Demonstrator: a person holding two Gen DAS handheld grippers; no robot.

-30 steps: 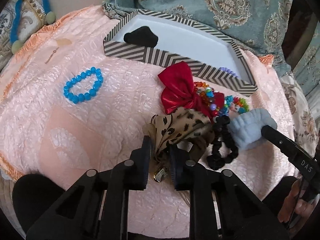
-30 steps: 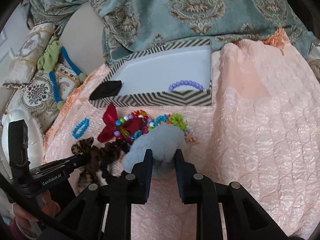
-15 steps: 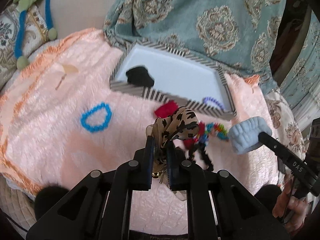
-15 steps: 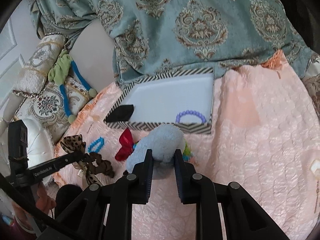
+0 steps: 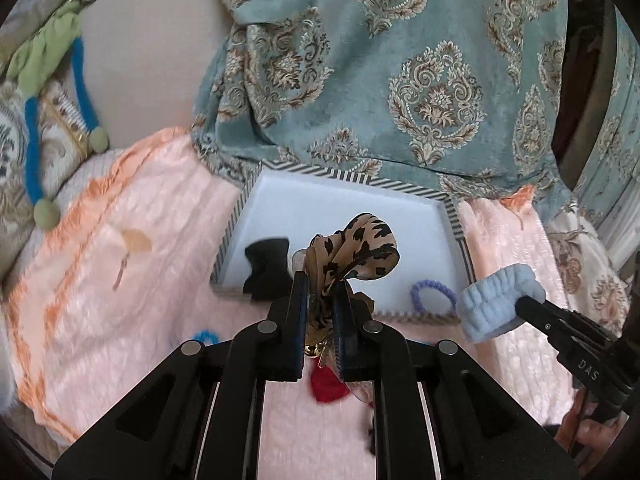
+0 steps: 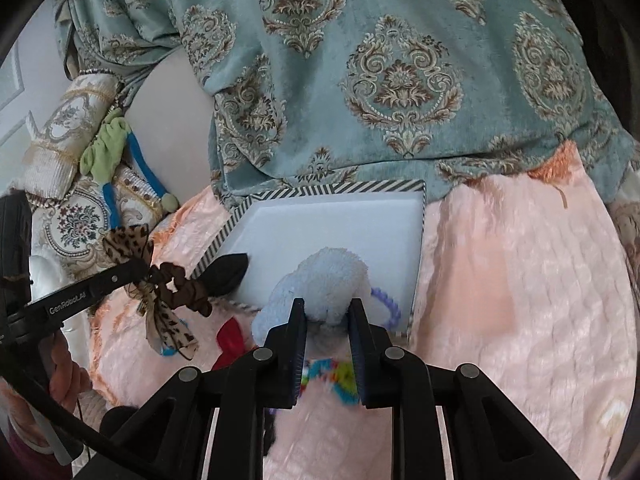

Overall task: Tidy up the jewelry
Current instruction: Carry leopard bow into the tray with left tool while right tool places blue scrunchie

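- The left hand-held gripper (image 5: pixel 320 312) is clamped on a leopard-print bow (image 5: pixel 352 256), held above the striped box (image 5: pixel 452 216).
- The right hand-held gripper (image 6: pixel 326 332) squeezes a fluffy blue scrunchie (image 6: pixel 320 284) over the box.
- Inside the box: a black bow (image 5: pixel 268 264) and a purple bead bracelet (image 5: pixel 432 294).
- On the bed outside it: a red bow (image 5: pixel 328 386), a blue bracelet (image 5: pixel 206 335) and colourful beads (image 6: pixel 334 376), so sorting seems partway done.

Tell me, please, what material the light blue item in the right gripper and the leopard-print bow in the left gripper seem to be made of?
Light blue scrunchie: looks like plush or terry fabric; its surface is fuzzy, matte and ribbed. Leopard-print bow: probably thin satin or chiffon; it folds softly with a faint sheen, and a gold metal clip seems to hang beneath it.
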